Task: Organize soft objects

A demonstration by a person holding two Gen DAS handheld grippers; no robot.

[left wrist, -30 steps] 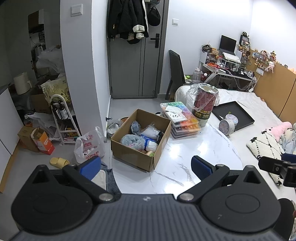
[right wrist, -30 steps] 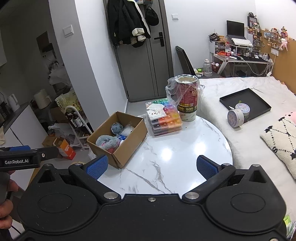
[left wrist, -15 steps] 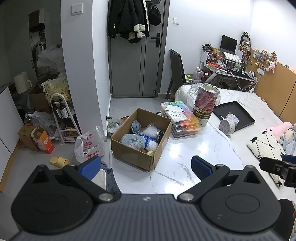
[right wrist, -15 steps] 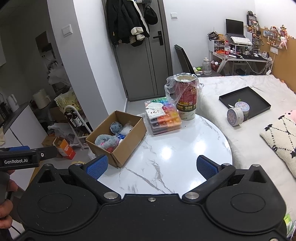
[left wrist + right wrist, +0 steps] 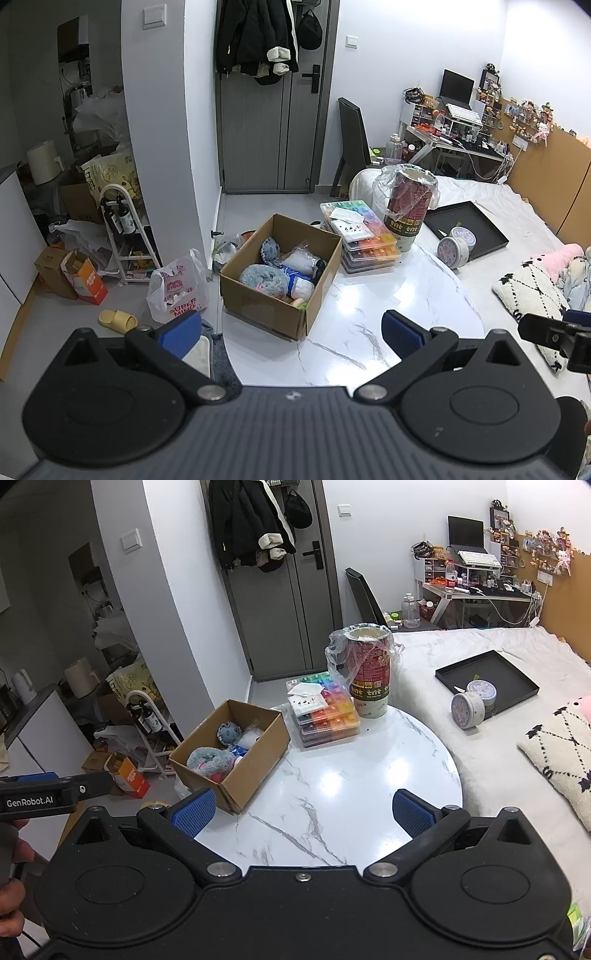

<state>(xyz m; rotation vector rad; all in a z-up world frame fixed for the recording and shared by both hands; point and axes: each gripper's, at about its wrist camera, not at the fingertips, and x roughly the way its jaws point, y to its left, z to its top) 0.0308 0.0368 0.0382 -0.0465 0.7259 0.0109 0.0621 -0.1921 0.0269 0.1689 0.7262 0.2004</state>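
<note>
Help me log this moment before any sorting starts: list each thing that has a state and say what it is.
left tongs: open, empty
right tongs: open, empty
cardboard box: flaps open, soft toys inside
grey plush: lying in the box
paper cup: upright, plastic bag lining it
colourful organiser cases: stacked, lids shut
black tray: flat on the bed
door: shut

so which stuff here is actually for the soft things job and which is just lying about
For the job:
- cardboard box
- grey plush toy in the box
- blue plush in the box
- left gripper and right gripper, both open

Lying about:
- stacked colourful organiser cases
- bag-lined red tub
- black tray
- round tin
</note>
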